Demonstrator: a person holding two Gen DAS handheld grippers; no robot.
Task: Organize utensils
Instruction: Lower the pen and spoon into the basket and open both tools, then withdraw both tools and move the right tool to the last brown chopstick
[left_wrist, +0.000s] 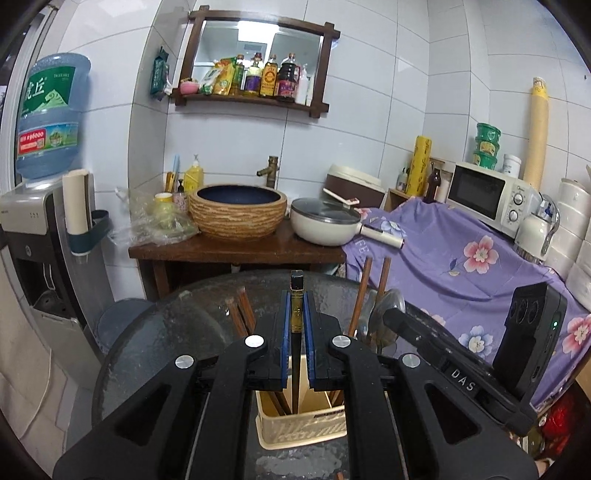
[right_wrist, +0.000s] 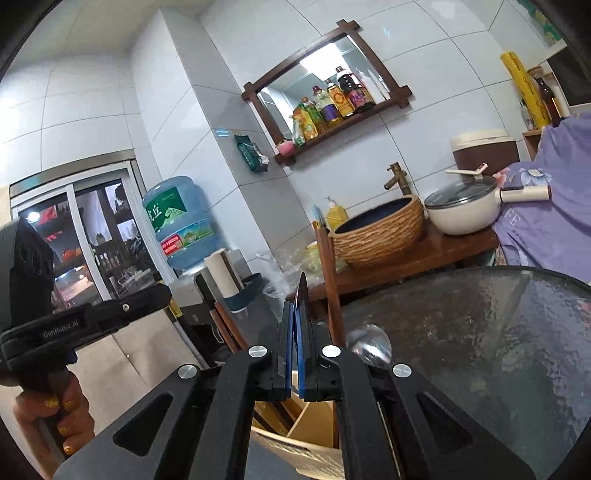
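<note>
Holding a dark chopstick (left_wrist: 296, 310) tight in my left gripper (left_wrist: 296, 332), I keep it straight up above the cream holder (left_wrist: 299, 424) so it can drop in. My right gripper (right_wrist: 295, 354) pinches a thin dark utensil (right_wrist: 302, 295) above the holder too.

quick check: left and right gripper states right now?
Left gripper: shut on a black chopstick, above the beige utensil holder.
Right gripper: shut on a thin dark utensil.
</note>
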